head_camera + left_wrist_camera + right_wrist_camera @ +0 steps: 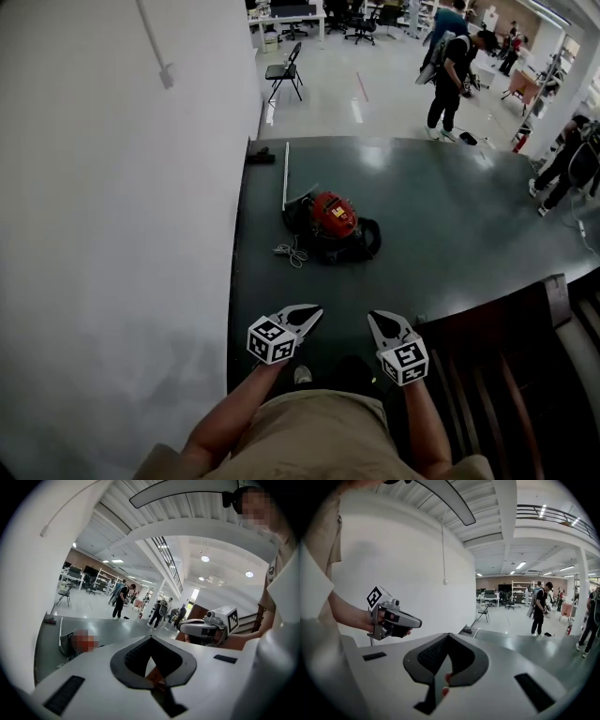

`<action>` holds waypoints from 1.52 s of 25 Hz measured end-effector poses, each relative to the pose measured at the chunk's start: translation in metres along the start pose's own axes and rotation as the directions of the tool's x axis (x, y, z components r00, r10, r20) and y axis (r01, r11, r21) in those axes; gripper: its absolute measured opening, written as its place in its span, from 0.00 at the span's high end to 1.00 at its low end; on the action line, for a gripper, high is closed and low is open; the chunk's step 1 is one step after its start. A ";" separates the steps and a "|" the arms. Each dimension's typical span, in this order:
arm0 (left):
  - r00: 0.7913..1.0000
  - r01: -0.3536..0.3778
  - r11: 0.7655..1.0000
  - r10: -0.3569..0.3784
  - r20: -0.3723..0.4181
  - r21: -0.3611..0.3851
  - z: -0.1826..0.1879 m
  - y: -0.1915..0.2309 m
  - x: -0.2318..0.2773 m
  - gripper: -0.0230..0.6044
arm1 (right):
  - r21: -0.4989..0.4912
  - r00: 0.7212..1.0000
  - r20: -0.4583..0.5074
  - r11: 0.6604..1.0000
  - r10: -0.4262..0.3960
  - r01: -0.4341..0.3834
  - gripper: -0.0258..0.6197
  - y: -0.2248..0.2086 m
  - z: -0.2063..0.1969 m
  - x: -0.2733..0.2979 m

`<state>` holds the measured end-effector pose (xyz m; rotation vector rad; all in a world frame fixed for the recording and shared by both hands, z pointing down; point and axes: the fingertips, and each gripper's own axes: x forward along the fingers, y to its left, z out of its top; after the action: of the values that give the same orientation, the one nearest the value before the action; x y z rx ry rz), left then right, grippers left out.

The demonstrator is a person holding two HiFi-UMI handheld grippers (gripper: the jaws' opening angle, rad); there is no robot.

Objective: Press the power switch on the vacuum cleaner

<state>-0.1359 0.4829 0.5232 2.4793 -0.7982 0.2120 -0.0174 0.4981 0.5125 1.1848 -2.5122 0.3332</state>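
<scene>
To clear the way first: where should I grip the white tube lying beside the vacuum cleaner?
Probably mid-length on the white tube, from above, with the jaws across it: it lies flat, thin and straight beside the vacuum cleaner.

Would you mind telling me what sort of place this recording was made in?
Probably a large open lab or workshop hall, not a home: desks and office chairs line the far end, several people stand about on a wide pale floor, and the vacuum cleaner sits on a dark mat.
</scene>
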 end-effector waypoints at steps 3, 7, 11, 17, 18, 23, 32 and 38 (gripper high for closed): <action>1.000 0.001 1.000 -0.001 0.001 0.011 0.012 0.007 0.020 0.96 | 0.029 1.000 0.014 1.000 0.004 -0.005 0.95 -0.022 0.004 0.010; 1.000 -0.030 0.999 0.030 -0.010 -0.030 0.024 0.017 0.052 0.96 | 0.047 0.999 0.033 0.998 0.029 -0.031 0.95 -0.061 0.014 0.016; 0.999 -0.020 0.998 0.018 -0.037 -0.056 0.035 0.012 0.085 0.96 | 0.053 0.997 0.061 0.998 0.038 -0.042 0.95 -0.109 0.026 0.014; 0.999 -0.051 0.996 0.050 -0.018 -0.072 0.059 0.028 0.122 0.96 | 0.032 0.992 0.107 0.997 0.073 -0.077 0.95 -0.158 0.036 0.018; 0.998 -0.056 0.996 0.055 -0.008 -0.075 0.065 0.028 0.128 0.96 | 0.034 0.991 0.106 0.996 0.077 -0.081 0.95 -0.166 0.037 0.018; 0.998 -0.064 0.996 0.063 -0.013 -0.069 0.073 0.031 0.159 0.96 | 0.043 0.990 0.107 0.995 0.089 -0.094 0.95 -0.205 0.034 0.028; 0.997 -0.041 0.999 0.039 -0.060 -0.034 0.087 0.077 0.207 0.96 | 0.045 0.994 0.103 0.998 0.045 -0.050 0.95 -0.252 0.042 0.069; 0.994 0.034 0.999 -0.036 -0.100 -0.014 0.115 0.139 0.257 0.96 | 0.059 0.997 0.076 0.998 -0.020 0.015 0.95 -0.296 0.053 0.123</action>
<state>-0.0087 0.1987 0.5620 2.4482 -0.7115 0.3157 0.1294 0.2088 0.5329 1.2637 -2.5720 0.3654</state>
